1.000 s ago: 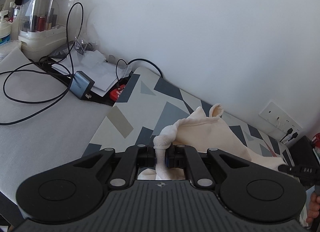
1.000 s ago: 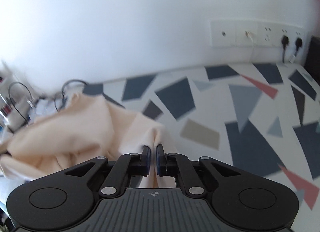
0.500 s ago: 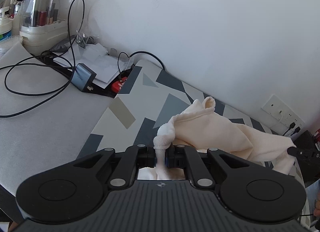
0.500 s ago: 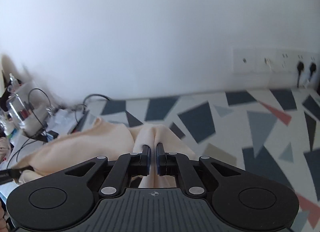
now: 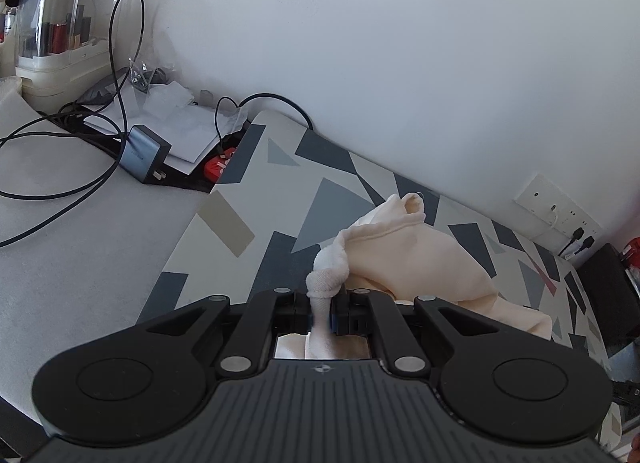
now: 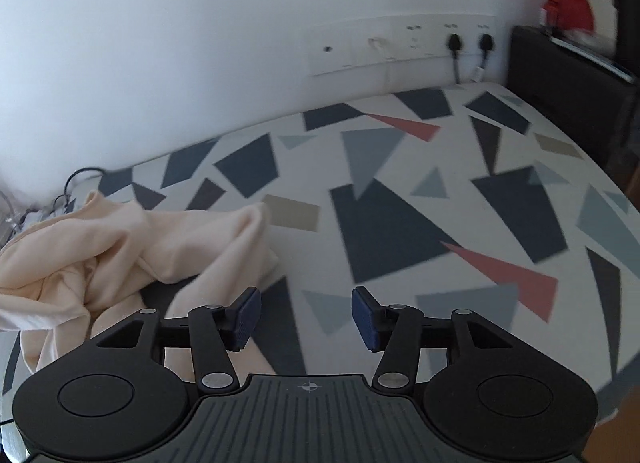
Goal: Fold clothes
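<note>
While our left gripper [image 5: 321,313] pinches a bunched white cuff of the cream garment [image 5: 416,259], our right gripper [image 6: 306,317] is spread wide, holding nothing. Garment lies crumpled on the patterned mat [image 6: 420,191], left of the right gripper. Wall sockets [image 6: 400,45] behind.

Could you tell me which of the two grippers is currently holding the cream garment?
The left gripper: its jaws are shut on a bunched white edge of the cream cotton garment. The right gripper is open, empty.

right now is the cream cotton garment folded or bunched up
Bunched up: the cream cotton garment lies crumpled on the patterned mat, one twisted end clamped in the left gripper.
</note>
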{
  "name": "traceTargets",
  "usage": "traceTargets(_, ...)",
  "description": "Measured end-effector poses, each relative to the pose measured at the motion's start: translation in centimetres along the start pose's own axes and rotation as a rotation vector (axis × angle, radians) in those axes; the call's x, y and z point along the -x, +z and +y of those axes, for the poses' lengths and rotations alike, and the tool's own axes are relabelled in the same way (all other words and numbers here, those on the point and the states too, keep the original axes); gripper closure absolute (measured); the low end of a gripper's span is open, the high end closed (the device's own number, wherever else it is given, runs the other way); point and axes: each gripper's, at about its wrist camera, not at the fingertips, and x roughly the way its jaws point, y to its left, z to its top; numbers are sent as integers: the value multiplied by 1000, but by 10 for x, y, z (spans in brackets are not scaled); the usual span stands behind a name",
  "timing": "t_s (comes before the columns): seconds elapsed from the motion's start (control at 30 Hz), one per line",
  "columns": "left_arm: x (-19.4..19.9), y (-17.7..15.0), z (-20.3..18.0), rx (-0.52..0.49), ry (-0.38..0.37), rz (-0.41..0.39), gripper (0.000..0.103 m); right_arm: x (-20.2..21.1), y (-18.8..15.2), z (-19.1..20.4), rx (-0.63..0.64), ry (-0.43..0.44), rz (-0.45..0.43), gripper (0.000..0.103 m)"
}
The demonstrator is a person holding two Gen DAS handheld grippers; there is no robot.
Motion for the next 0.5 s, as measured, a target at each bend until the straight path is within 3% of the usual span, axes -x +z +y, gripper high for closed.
traceTargets(0.3,-9,3,5,-38,-4,34,95,78,-31,-81,-176,-218,-58,49)
traceTargets(0.5,-13,-1,9,-39,-13,89,95,117,-72,-114,-249,-383,-42,47)
